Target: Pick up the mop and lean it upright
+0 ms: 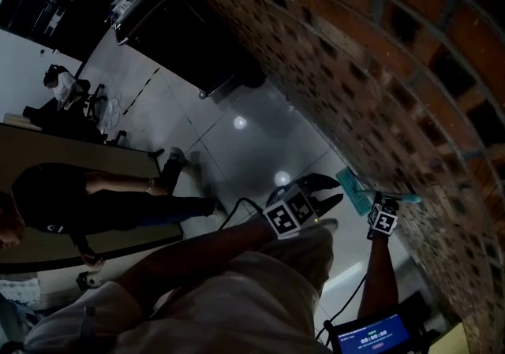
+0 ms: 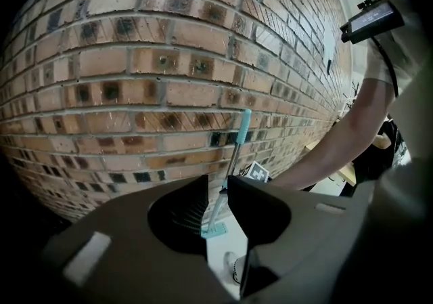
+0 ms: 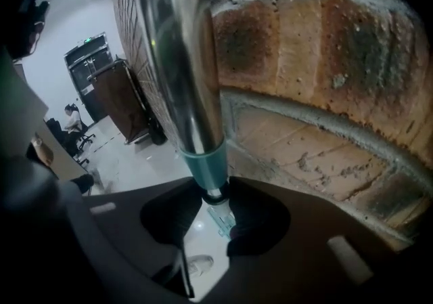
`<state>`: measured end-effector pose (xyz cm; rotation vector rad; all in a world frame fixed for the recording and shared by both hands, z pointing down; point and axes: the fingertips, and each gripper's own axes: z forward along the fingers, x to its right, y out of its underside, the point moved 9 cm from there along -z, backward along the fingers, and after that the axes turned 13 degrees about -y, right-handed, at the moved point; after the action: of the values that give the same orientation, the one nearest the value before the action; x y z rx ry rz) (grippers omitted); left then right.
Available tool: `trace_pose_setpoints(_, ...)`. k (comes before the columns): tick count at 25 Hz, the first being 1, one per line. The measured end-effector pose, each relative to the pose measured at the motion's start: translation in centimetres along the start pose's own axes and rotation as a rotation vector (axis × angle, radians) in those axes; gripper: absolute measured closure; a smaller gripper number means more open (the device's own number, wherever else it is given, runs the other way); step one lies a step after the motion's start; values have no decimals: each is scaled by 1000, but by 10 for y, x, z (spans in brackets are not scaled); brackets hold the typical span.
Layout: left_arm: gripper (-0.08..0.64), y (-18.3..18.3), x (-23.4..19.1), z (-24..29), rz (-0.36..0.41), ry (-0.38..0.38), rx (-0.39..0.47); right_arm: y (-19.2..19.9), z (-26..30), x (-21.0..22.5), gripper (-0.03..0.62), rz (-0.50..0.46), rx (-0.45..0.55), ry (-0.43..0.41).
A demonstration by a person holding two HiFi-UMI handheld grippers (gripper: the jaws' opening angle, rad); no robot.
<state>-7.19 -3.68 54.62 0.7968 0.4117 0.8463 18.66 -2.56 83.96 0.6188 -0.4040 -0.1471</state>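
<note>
The right gripper [image 3: 215,196] jaws pinch the mop [image 3: 177,52] pole, upright along the brick wall [image 3: 325,59], while the farther left gripper [image 2: 217,194] jaws stand parted and empty.

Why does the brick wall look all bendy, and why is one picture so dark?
Head view: very dim, with two bright light spots glaring off the shiny floor. Left gripper view: brighter; the wide lens bulges the brick wall like a ball, and the corners go black. Right gripper view: the mop pole sits so close it looks huge, soft and streaked with glare.
</note>
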Motion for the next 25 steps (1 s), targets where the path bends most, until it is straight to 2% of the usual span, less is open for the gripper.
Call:
trace_pose_setpoints(10,466,-9,-5,-5,43,25,18,18,-37,-15,468,57,35,37)
trace_pose_setpoints(25,466,-41,-4,-12,96,116,78,-13,-122,-54,469,84,186,62)
